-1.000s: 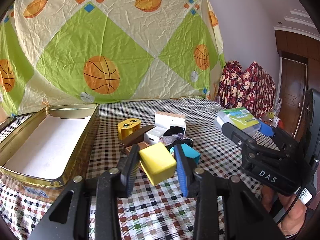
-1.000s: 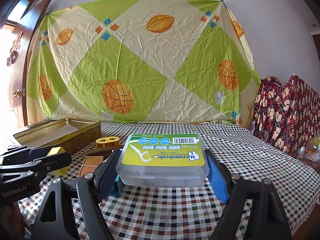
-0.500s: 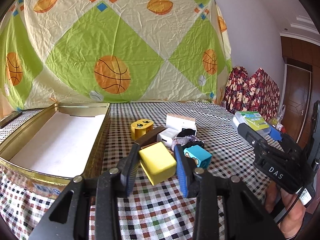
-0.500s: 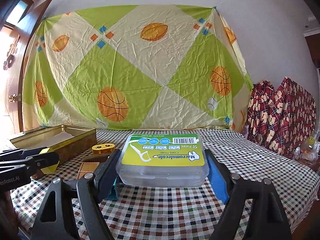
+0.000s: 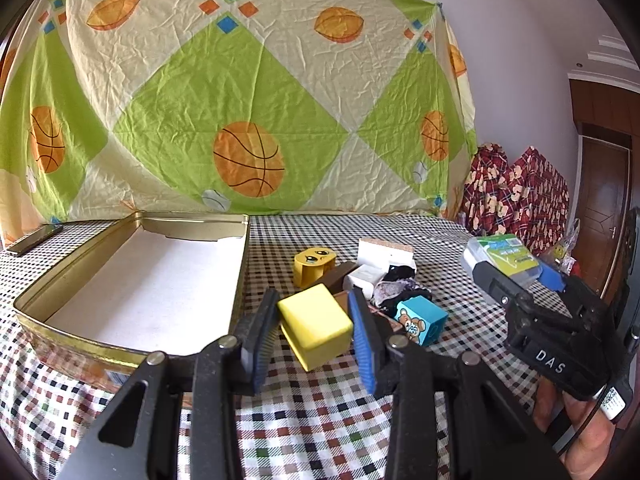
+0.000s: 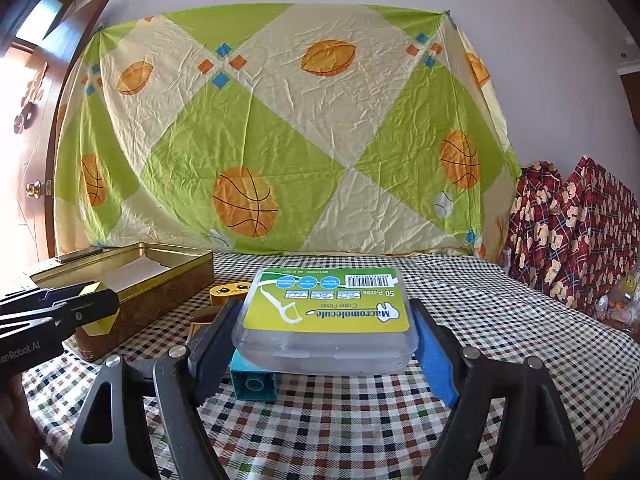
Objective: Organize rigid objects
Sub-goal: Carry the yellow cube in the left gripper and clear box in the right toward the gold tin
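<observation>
Our left gripper [image 5: 314, 328] is clamped on the yellow block [image 5: 316, 326], its pads pressed to two opposite faces and the block tilted a little, carried clear of the checked tablecloth [image 5: 320, 432]. Our right gripper [image 6: 324, 344] is closed on the clear floss box [image 6: 326, 316], green label up, held level with the jaws on its short ends. Below and behind the floss box sits a teal block [image 6: 254, 384] on the cloth, and beyond it the small heap of remaining pieces — the yellow face toy [image 5: 314, 266], a white box [image 5: 384, 254], a brown bar, some dark bits we cannot make out. The gold tin [image 5: 132, 280] lies open to the left of the heap, its white floor bare, and that looks to us like the place everything is meant to go. To do this step well, we should bring the yellow block over the tin's near rim with room to spare, lower it until it nearly meets the floor, then let go — a tilted block dropped from height could tumble. The floss box should wait its turn, so the two grippers do not crowd each other over the tin.
</observation>
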A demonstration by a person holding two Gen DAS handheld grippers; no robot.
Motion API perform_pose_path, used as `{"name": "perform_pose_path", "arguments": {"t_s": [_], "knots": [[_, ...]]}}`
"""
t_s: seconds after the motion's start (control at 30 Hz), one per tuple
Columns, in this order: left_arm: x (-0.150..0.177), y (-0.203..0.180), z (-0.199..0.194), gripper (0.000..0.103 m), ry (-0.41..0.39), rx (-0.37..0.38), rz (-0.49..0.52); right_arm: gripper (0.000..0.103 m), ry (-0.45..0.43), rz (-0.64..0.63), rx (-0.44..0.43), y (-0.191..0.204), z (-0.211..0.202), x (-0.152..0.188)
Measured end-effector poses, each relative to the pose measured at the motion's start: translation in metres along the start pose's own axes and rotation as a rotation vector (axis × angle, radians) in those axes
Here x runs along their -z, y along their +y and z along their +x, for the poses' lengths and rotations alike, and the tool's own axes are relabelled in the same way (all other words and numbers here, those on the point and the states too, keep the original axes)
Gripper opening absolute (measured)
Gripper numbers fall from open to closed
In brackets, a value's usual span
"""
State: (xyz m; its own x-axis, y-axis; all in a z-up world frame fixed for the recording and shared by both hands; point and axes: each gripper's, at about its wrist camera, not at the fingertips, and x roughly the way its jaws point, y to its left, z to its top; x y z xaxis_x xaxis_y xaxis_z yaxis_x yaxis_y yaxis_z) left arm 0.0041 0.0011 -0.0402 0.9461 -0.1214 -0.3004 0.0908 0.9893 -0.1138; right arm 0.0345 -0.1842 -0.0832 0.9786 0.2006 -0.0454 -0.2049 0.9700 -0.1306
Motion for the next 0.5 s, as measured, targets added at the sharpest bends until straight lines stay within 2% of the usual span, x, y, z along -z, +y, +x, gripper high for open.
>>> {"name": "perform_pose_path", "arguments": {"t_s": [0.5], "knots": [[-0.001, 0.016, -0.007, 0.034, -0.013, -0.039, -0.013, 0.082, 0.011, -0.033, -0.051, 0.025, 0.001, 0.001]]}}
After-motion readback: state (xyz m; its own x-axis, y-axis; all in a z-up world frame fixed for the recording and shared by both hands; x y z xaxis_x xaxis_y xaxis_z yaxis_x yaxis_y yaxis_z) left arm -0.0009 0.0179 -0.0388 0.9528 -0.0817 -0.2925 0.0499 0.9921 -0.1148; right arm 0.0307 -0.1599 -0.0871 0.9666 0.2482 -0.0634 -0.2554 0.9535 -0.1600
